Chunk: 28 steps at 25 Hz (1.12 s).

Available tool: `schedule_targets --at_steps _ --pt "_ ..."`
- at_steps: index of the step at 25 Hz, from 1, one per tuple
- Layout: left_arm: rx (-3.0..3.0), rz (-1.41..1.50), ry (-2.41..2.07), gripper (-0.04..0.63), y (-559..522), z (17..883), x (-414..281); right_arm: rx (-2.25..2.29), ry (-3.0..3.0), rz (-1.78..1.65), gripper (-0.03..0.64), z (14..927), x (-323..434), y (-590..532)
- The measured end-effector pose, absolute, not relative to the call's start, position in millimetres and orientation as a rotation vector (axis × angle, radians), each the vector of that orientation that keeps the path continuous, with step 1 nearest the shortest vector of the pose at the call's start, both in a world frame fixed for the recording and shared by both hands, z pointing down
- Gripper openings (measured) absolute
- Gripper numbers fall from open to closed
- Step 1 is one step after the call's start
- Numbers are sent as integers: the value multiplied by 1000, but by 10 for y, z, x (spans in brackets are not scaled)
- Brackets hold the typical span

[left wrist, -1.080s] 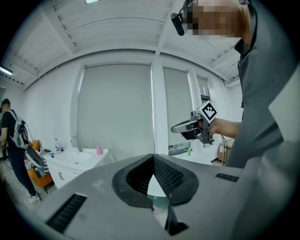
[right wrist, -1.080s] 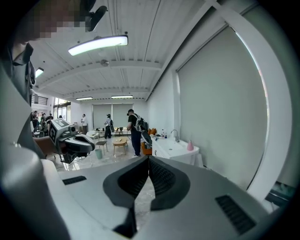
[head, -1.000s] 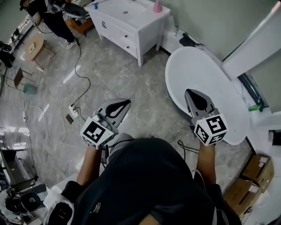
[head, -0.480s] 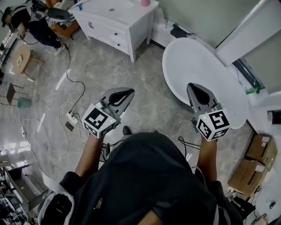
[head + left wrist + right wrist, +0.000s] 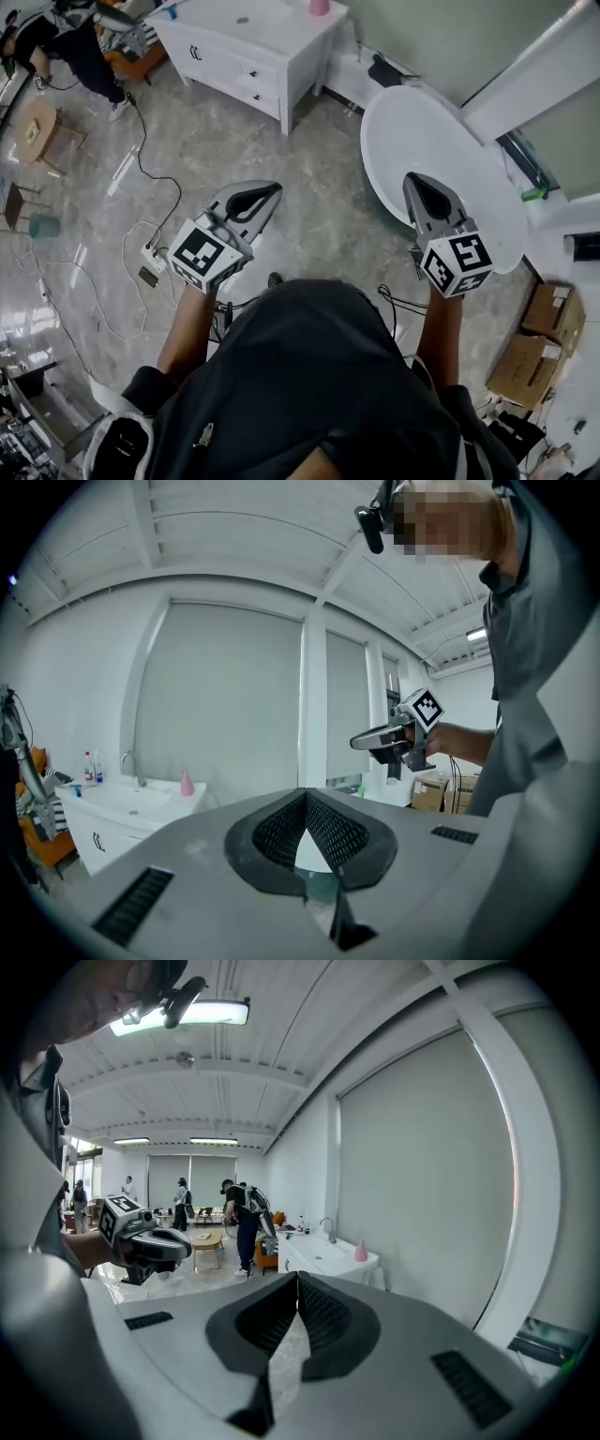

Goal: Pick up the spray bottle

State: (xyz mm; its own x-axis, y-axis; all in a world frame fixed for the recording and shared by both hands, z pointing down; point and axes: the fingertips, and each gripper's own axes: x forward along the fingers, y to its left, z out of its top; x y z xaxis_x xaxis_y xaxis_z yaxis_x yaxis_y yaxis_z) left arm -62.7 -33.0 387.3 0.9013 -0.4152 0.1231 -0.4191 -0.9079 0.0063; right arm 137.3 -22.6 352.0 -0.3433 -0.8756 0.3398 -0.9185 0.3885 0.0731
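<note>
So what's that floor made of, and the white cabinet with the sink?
The grey veined floor looks like polished stone or marble-look tile: it is glossy, with light reflections and joint lines. The white sink cabinet seems to be painted wood or laminate, given its smooth, even faces.

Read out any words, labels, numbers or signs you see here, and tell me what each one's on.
No readable text here.
Left marker cube, right marker cube: square patterns only, no words.
Bottles by the faucet: labels too small to read.
Cardboard boxes: any print too blurred.
</note>
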Motion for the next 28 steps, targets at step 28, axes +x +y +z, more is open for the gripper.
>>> schedule_targets --at_steps 28 --pt "2939 242 -981 3 -888 3887 118 1287 -2487 144 8 3548 2133 -1259"
